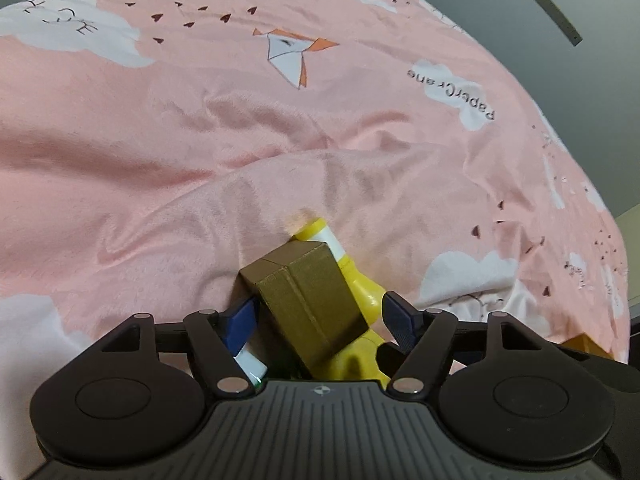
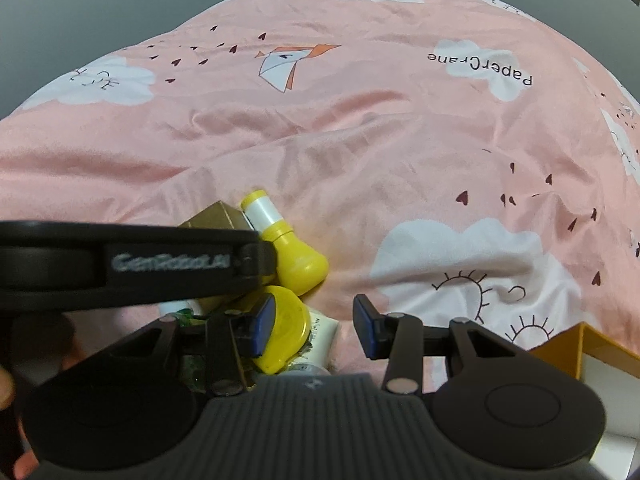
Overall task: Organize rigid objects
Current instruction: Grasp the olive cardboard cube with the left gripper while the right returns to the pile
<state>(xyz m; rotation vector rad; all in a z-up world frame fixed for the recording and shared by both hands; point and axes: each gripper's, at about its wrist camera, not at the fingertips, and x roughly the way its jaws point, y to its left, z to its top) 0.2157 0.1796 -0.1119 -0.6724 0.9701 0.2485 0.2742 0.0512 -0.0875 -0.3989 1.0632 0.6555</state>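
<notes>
On the pink bedding lies a small heap of objects. In the left wrist view a gold-brown box [image 1: 308, 300] sits between the blue pads of my left gripper [image 1: 320, 320], with a gap on the right side, so the gripper is open. A yellow bottle [image 1: 360, 284] with a white band lies behind the box. The right wrist view shows the same bottle [image 2: 294, 258], the box [image 2: 216, 216], a round yellow case [image 2: 290, 330] and a white tube [image 2: 325, 332]. My right gripper [image 2: 316, 330] stands open over the heap's right edge, holding nothing.
The pink quilt [image 2: 360, 140], printed with clouds and paper cranes, is wrinkled all around. An orange box [image 2: 592, 344] with a white inside stands at the lower right. The left gripper's black body [image 2: 120, 264] crosses the right wrist view. A hand [image 2: 8, 392] shows at the lower left.
</notes>
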